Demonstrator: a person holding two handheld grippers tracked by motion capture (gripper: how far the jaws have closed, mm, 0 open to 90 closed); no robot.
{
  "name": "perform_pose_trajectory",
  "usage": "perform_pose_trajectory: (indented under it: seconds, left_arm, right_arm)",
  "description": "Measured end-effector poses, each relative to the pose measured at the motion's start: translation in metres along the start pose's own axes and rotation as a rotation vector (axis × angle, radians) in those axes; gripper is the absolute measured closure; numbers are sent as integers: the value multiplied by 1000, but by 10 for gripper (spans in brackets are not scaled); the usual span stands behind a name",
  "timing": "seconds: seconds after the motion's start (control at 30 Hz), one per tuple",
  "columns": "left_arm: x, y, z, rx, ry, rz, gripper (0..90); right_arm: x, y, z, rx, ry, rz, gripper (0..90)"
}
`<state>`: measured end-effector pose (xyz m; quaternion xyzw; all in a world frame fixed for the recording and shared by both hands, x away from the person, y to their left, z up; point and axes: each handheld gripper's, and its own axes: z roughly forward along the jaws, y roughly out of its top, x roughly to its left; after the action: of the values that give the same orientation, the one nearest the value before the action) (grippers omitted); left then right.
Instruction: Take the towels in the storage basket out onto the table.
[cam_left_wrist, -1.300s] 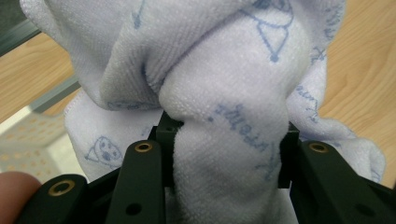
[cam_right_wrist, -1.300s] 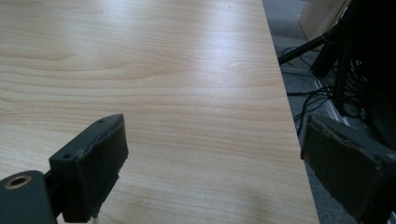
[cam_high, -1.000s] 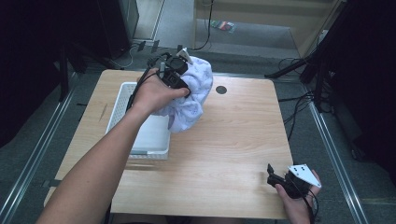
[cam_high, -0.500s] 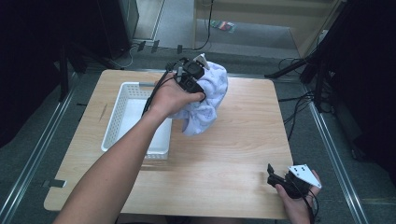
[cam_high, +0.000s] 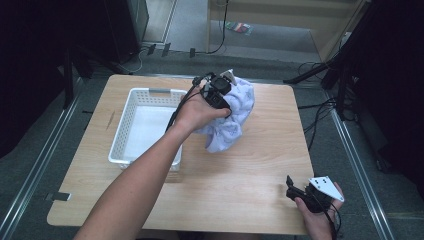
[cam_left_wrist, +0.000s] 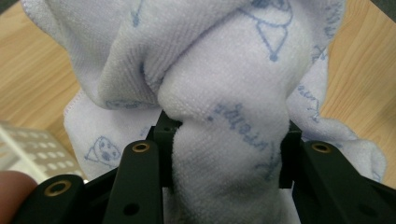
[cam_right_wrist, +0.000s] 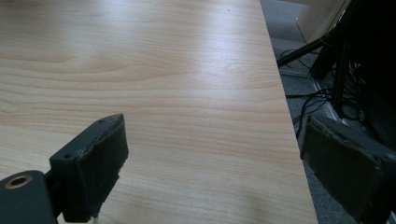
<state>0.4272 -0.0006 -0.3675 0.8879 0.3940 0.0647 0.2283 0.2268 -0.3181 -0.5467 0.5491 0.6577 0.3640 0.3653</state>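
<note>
A white towel (cam_high: 231, 120) with pale blue printed figures hangs bunched above the middle of the wooden table. My left gripper (cam_high: 218, 92) is shut on it, and in the left gripper view a thick fold of the towel (cam_left_wrist: 229, 140) is pinched between the two black jaws. The towel's lower end dangles just above the tabletop, to the right of the white basket (cam_high: 125, 125). My right gripper (cam_high: 292, 192) rests at the table's front right corner. Its jaws stand wide apart with nothing between the pads (cam_right_wrist: 100, 154), over bare wood near the right edge.
The white perforated basket stands on the left half of the table. The wooden table (cam_high: 260, 165) ends close to the right gripper, where grey floor, cables (cam_right_wrist: 313, 100) and dark stand legs lie beyond the edge. Metal rails run along both sides of the table.
My left gripper has carried the towel rightward, from over the basket's far edge to above the table's middle. The right gripper has stayed where it was.
</note>
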Motion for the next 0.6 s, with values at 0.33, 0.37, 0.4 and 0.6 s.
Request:
perform_pose_trajectory:
  seconds: [0.33,0.37,0.4,0.6]
  left_arm:
    - [-7,-3,35,22,-15,9,572]
    - [-7,-4,38,21,-14,16,566]
    - [-8,-5,41,24,-11,21,561]
    - [-10,-11,59,33,-20,14,541]
  right_arm:
    - [0,0,0,-3,1,5,76]
    - [0,0,0,-4,1,6,76]
    - [0,0,0,-4,2,5,76]
    - [0,0,-1,-5,3,7,76]
